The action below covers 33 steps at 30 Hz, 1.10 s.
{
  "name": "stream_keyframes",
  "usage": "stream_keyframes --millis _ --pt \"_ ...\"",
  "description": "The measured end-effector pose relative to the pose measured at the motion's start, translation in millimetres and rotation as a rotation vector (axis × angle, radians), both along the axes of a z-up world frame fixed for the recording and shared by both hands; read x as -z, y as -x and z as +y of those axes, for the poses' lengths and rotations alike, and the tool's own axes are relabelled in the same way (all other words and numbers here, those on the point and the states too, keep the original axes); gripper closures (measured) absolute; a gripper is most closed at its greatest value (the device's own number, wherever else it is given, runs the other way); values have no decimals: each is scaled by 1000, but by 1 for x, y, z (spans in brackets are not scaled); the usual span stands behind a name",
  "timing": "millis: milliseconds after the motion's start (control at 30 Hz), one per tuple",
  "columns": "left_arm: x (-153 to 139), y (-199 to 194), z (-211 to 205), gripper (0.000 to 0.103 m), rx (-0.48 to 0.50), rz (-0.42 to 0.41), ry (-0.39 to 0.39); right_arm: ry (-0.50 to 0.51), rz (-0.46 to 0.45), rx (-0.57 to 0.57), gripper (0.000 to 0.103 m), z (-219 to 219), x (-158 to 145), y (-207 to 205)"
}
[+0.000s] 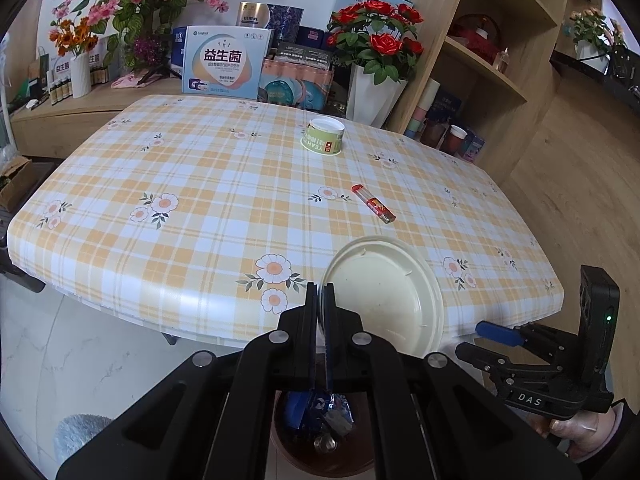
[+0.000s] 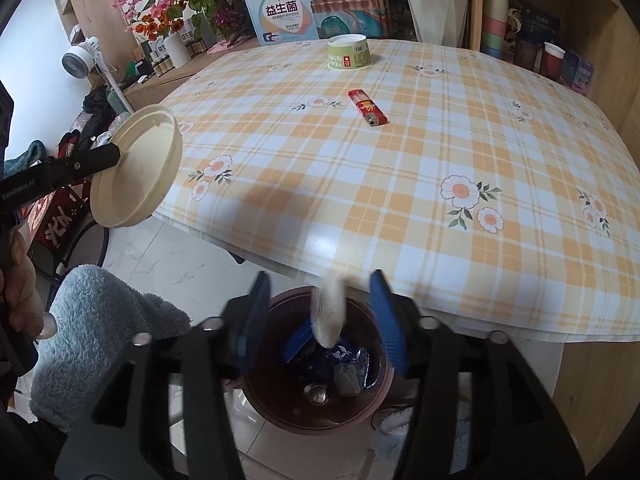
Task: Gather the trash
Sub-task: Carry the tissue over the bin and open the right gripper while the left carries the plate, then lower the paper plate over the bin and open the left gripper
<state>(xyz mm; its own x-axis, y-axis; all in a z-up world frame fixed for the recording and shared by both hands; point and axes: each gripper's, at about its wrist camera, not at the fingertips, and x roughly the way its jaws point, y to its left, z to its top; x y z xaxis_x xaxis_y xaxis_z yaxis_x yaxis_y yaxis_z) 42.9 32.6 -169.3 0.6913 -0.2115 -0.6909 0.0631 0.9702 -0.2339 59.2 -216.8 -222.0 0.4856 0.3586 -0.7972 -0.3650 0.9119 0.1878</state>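
Red roses [image 1: 376,26], blurry shelf cups [image 2: 554,60]

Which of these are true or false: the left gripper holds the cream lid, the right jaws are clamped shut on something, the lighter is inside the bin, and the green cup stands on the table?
1. The left gripper grips the cream round plastic lid by its rim. True.
2. The right gripper is clamped shut. False: its jaws stand apart, with a blurred pale scrap loose between them above the brown round bin.
3. The red lighter lies in the bin. False: it lies on the checked tablecloth.
4. The green paper cup stands on the table. True.
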Motion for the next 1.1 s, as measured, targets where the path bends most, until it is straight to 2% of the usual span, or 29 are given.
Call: stream_keyframes --millis 133,400,667,1100 --pt "1 1 -1 100 -3 3 -2 8 -22 10 38 -2 -5 0" --pt "3 4 -8 100 19 12 -2 17 -95 74 14 -16 -23 -2" --pt "17 9 -27 100 77 53 -17 2 -169 160 9 -37 -42 -3" --pt "42 13 -60 100 188 136 -35 -14 -173 211 9 -55 -38 -2"
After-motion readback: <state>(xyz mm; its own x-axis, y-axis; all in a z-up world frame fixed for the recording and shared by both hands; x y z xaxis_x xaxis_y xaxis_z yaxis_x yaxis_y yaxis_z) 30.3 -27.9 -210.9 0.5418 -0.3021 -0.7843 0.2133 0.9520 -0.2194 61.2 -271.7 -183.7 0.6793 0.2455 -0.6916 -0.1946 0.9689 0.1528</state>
